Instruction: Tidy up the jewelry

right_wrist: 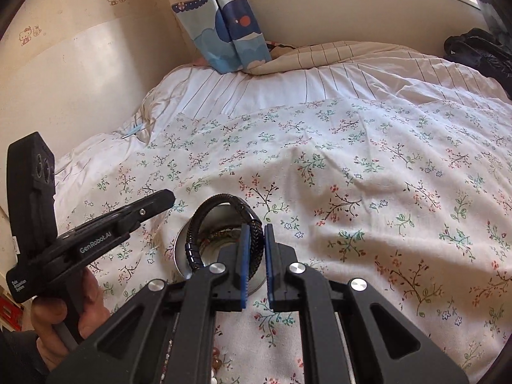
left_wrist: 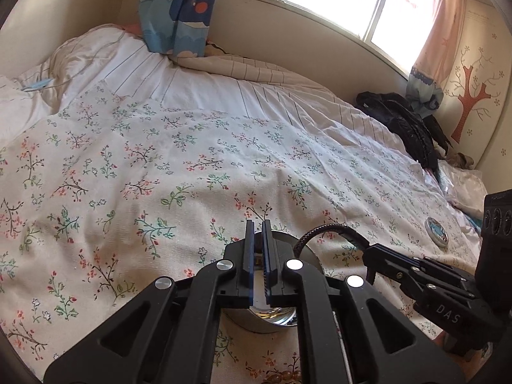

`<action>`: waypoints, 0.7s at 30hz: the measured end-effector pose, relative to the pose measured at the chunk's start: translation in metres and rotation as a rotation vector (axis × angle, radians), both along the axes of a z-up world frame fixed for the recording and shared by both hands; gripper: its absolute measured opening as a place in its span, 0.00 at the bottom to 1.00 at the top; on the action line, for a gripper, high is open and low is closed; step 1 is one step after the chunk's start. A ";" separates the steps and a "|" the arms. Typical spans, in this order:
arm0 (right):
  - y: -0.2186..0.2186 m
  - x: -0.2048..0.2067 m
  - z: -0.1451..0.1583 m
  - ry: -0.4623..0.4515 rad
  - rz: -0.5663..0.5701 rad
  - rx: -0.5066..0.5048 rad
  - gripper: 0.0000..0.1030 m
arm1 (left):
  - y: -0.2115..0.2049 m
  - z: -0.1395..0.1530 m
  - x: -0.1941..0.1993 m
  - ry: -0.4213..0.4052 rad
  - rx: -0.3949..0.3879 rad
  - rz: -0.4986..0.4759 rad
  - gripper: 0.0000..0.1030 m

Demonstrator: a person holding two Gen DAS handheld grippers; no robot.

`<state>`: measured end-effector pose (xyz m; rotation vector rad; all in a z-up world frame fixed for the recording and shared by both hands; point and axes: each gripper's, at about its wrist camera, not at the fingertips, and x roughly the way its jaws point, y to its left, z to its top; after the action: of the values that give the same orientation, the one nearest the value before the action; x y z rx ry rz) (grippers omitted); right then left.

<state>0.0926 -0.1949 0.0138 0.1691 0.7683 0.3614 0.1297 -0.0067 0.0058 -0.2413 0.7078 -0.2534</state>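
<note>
In the left wrist view, the left gripper [left_wrist: 258, 228] is low over the bed [left_wrist: 179, 166]. Its fingers [left_wrist: 249, 246] stand almost together, with only a narrow slit between them. They hide most of a round metal tin [left_wrist: 272, 318]; only its near wall and a part of its rim show. If the fingers press the rim of the tin, I cannot tell. On the right, the right gripper [left_wrist: 368, 254] comes in from the side and holds one end of a black braided bracelet [left_wrist: 323, 232], which arches over the tin. The camera block of this gripper is cut off by the frame edge. A small round lid [left_wrist: 436, 231] lies on the sheet, well apart from the tin.

In the right wrist view, the right gripper [right_wrist: 256, 228] has its fingers clamped on the bracelet [right_wrist: 220, 220], and the loop stands upright above the open tin [right_wrist: 182, 252]. The inside of the tin is hard to make out. The left gripper [right_wrist: 166, 198] points toward the tin from the left; from this side its jaws cannot be read. A hand [right_wrist: 64, 320] grips its handle, partly cut off.
</note>
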 end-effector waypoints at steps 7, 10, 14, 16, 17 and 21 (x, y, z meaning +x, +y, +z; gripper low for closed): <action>0.026 0.017 -0.013 0.037 0.035 -0.030 0.26 | 0.027 0.007 -0.005 -0.011 -0.044 0.082 0.13; 0.022 0.012 -0.011 0.013 0.007 -0.034 0.35 | 0.026 0.009 -0.012 -0.025 -0.019 0.087 0.24; 0.005 -0.006 -0.001 -0.021 -0.038 -0.007 0.35 | 0.023 0.010 -0.021 -0.025 0.006 0.083 0.35; -0.003 -0.015 0.000 -0.021 -0.059 0.010 0.38 | 0.022 0.009 -0.026 -0.015 0.009 0.076 0.39; -0.006 -0.019 0.001 -0.020 -0.065 0.015 0.40 | 0.022 0.008 -0.029 -0.010 0.015 0.071 0.41; -0.016 -0.036 0.002 -0.019 -0.095 0.018 0.48 | 0.018 0.002 -0.044 0.020 0.038 0.038 0.44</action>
<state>0.0564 -0.2112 0.0160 0.2179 0.7358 0.2791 0.0857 0.0117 0.0079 -0.2211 0.7261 -0.2018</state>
